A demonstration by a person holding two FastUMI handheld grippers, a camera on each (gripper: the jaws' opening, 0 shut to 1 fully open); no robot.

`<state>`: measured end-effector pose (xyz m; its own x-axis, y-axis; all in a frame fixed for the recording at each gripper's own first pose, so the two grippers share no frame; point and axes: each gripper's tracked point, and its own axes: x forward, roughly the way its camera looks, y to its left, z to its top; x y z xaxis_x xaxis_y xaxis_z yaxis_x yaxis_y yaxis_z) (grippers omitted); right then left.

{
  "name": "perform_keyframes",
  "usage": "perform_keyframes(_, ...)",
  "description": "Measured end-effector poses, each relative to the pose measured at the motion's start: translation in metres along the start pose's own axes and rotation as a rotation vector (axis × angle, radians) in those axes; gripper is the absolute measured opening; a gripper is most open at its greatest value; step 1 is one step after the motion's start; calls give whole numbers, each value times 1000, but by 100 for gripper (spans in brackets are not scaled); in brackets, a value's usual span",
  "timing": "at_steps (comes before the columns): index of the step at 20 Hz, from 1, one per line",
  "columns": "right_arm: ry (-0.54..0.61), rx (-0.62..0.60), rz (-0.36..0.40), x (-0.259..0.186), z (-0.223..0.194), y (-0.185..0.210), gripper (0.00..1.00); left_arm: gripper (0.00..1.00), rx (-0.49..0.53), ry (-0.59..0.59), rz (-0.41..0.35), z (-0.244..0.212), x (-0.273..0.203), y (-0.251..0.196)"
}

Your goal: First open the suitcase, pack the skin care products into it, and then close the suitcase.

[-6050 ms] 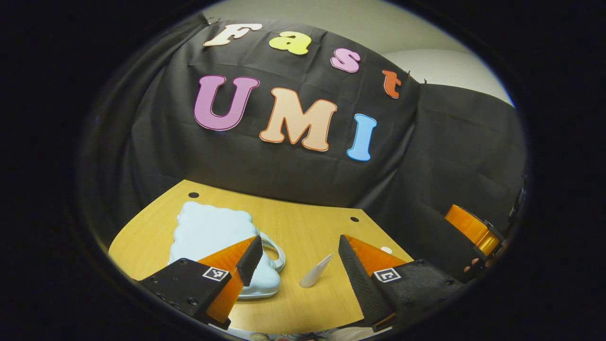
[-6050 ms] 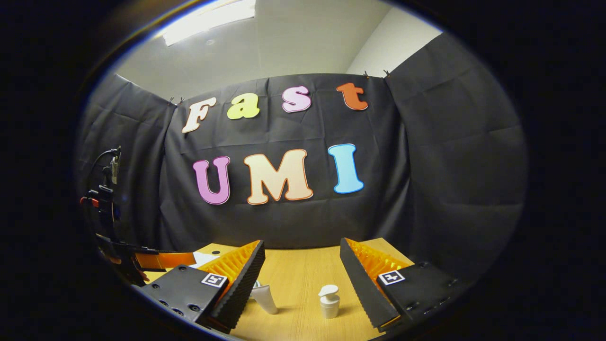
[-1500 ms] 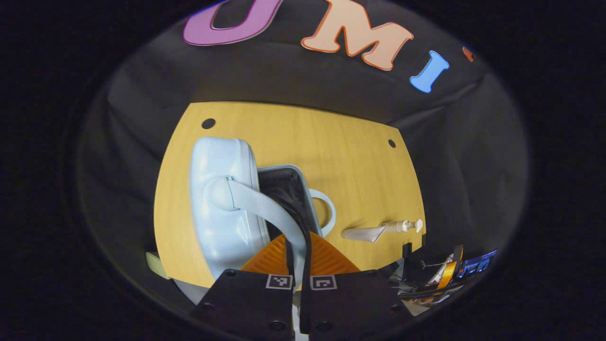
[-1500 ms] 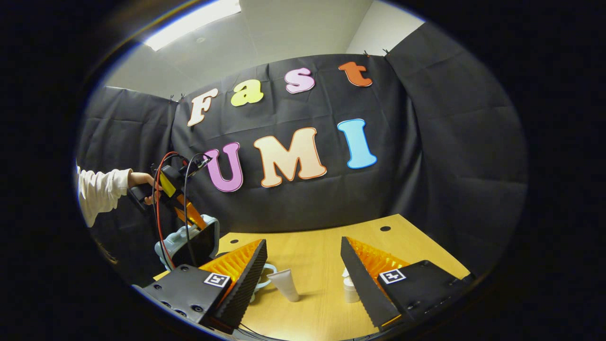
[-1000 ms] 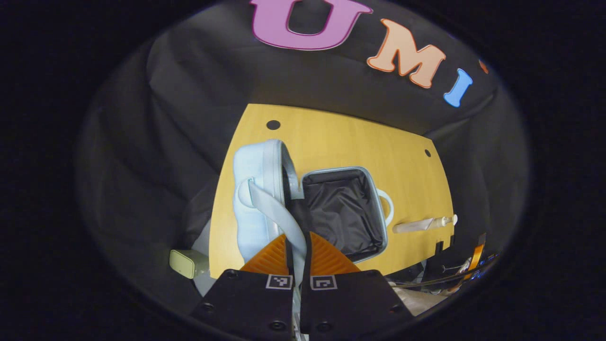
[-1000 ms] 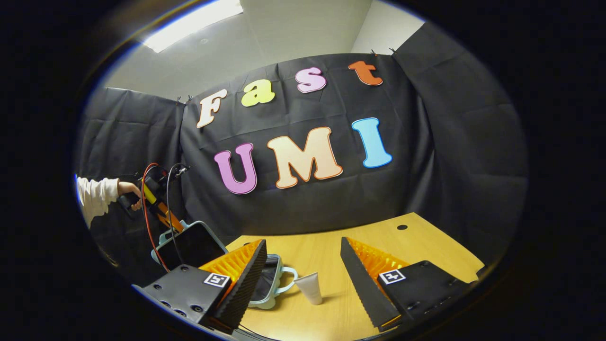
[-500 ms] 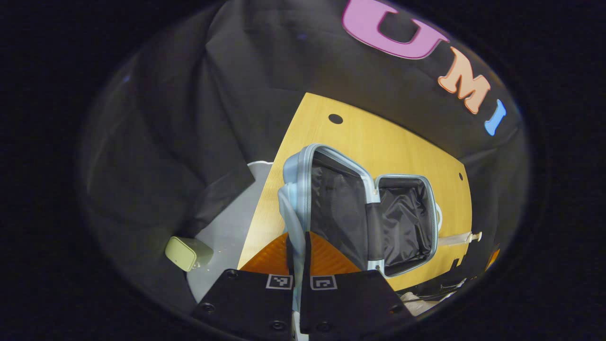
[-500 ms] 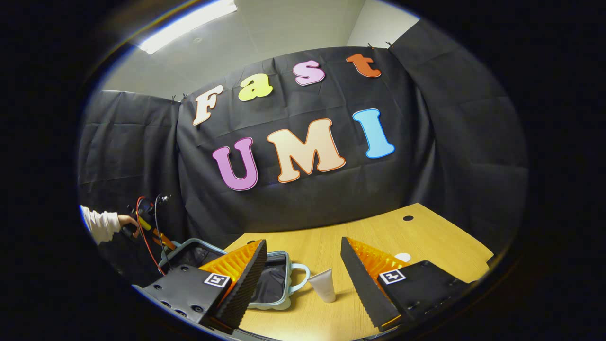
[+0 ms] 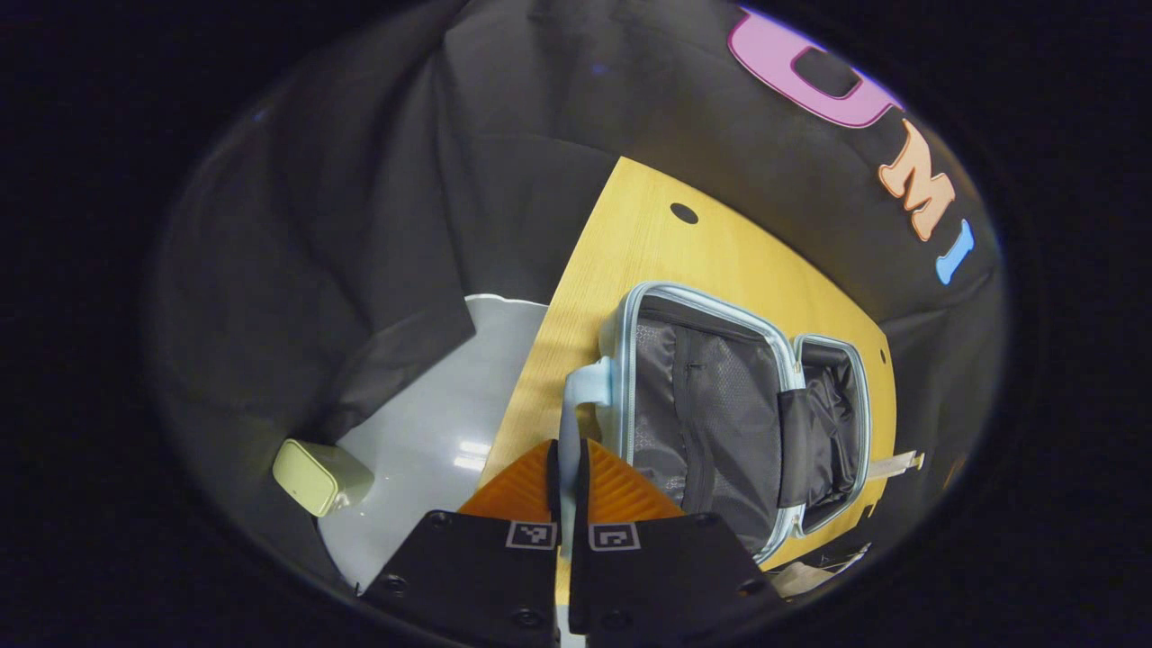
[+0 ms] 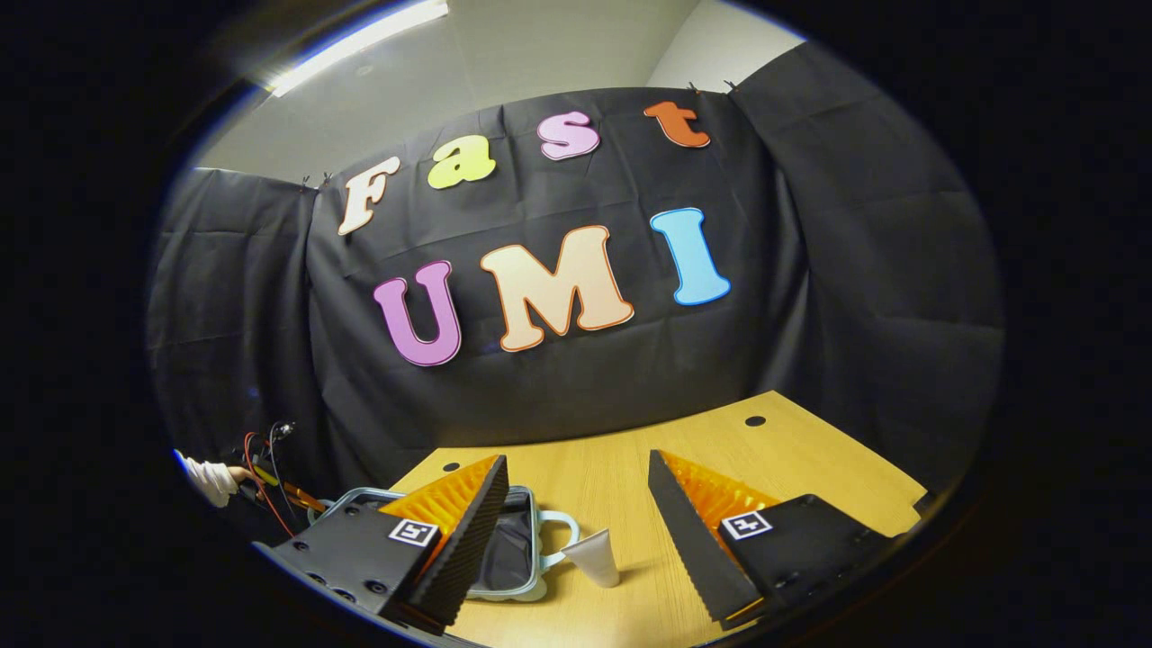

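The left gripper [image 9: 568,468] clamps the open suitcase's [image 9: 720,405] strap [image 9: 571,423] at the table's [image 9: 648,243] edge, while the right gripper [image 10: 576,531] stands apart.

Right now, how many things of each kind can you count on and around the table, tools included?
Suitcase: 1, lying open
Tube: 1
Hand-held gripper: 2, left shut on the suitcase's handle, right open
Green box on the floor: 1
Total: 5
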<state>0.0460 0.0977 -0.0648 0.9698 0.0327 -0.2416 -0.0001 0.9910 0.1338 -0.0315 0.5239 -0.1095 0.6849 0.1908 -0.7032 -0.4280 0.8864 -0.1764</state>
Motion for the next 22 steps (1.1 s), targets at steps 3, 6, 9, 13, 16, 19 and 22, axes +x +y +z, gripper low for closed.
perform_keyframes(3, 14, -17, 12, 8, -3, 6, 98, 0, -5, 9, -1, -8, 13, 7)
perform_keyframes(6, 30, -18, 21, 15, -6, 9, 98, 0, 26, 10, 36, -14, 20, 22)
perform_keyframes(9, 31, -24, 19, 16, -5, 6, 98, 2, 61, -12, 79, -6, 15, 30)
perform_keyframes(13, 19, -37, 1, 10, 0, -9, 98, 51, 157, -124, 183, 17, -13, 39)
perform_keyframes(16, 17, -38, -6, 4, 0, -22, 98, 72, 166, -254, 179, 35, -55, 5)
perform_keyframes(19, 25, -26, -5, -1, -2, -38, 98, 88, 204, -439, 144, 45, -103, -59)
perform_keyframes(22, 35, -32, 3, -5, -6, -54, 98, 96, 234, -570, 17, 35, -142, -156)
